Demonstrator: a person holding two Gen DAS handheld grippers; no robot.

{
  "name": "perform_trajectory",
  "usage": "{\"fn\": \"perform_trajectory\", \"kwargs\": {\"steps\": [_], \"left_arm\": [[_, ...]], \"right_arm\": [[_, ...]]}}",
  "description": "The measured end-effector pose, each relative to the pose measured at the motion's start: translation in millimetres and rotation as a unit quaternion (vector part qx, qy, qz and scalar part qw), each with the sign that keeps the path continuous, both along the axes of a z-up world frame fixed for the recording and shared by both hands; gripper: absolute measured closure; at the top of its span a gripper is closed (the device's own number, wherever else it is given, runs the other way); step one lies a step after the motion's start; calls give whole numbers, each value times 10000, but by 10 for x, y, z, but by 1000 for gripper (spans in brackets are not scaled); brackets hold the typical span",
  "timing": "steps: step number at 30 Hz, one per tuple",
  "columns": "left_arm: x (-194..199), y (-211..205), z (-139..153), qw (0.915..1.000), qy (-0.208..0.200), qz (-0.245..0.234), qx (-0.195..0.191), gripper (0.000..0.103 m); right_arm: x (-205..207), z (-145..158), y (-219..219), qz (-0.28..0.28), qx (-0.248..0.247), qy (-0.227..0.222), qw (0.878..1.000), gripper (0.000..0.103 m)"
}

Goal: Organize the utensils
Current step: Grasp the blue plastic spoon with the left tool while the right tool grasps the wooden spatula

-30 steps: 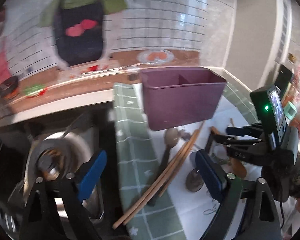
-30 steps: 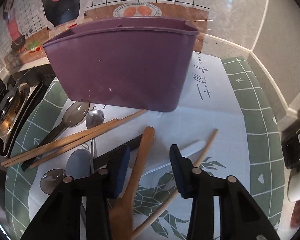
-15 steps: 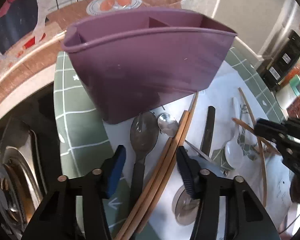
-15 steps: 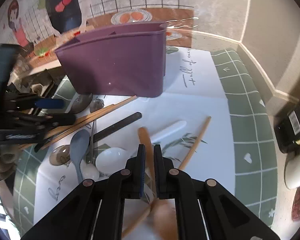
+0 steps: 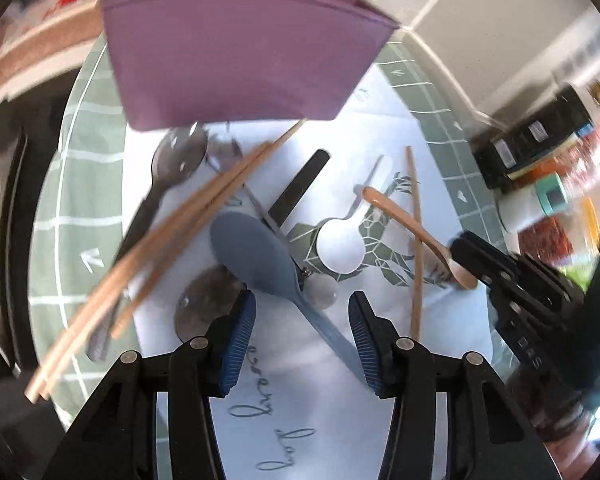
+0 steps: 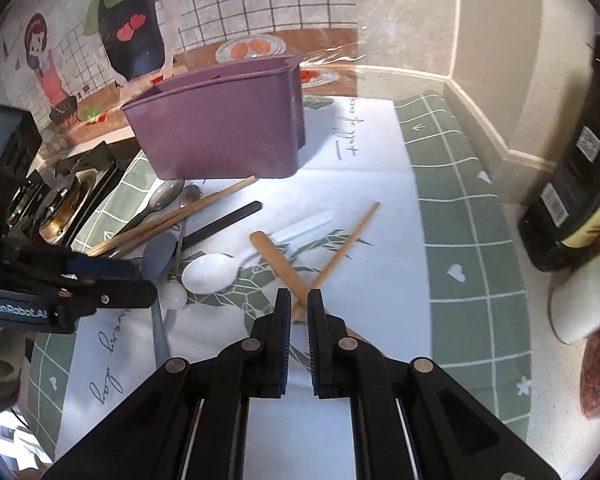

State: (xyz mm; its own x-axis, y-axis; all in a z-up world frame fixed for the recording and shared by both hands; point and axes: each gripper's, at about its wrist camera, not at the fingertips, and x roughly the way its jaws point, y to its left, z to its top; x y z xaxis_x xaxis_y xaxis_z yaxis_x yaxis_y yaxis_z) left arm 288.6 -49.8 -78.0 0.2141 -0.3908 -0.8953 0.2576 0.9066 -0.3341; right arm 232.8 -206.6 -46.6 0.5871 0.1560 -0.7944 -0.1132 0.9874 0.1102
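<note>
My right gripper is squeezed tight on the wooden spoon. Its handle sticks out past my fingers toward the far purple holder. A single chopstick lies under it, crossing it.

My left gripper is partly spread over the blue-gray spoon. The spoon's handle runs between my pads, but I think they are not touching it; the picture is blurry there. A white spoon lies just right of it.
</note>
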Motion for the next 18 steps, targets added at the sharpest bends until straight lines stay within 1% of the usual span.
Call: {"fn": "perform_trajectory", "kwargs": {"steps": [1,2,3,5,6,7,8,9,10,11,12,13,16,18], "left_arm": [[28,12,-36,9998,105,183,-34,54],[55,86,-25,9994,157,300,-68,54],[93,66,-49,9988,172,458,-35,54],[137,52,-44,9982,54,588,63,54],[161,-3,-37,9980,-56,602,196,54],[172,-30,-42,9978,-141,591,267,54],[177,-58,-51,9977,-235,550,332,54],[165,-71,-55,9977,-311,475,360,59],[136,-66,-61,9981,-361,368,322,68],[98,-40,-60,9986,-385,281,244,72],[62,-2,-60,9987,-402,225,217,75],[11,42,-53,9985,-455,174,241,75],[-143,215,-37,9978,-561,117,339,75],[-233,333,-21,9974,-611,98,356,75]], "right_arm": [[-22,9,-24,-27,-44,-36,10000,95],[-53,18,-55,-56,-103,-79,9999,95],[-72,23,-76,-74,-130,-101,9998,95],[-113,25,-127,-107,-161,-123,9997,93],[-134,21,-151,-133,-180,-129,9997,93],[-145,19,-173,-154,-203,-136,9996,90],[-158,17,-193,-167,-219,-141,9995,85],[-168,19,-210,-170,-214,-138,9995,82],[-169,28,-219,-157,-203,-139,9996,75],[-171,37,-217,-127,-199,-152,9996,71],[-166,51,-200,-65,-201,-174,9996,68],[-157,61,-178,7,-214,-191,9996,65],[-69,56,-78,293,-267,-165,9991,64],[42,16,-4,515,-237,-66,9984,64]]}}
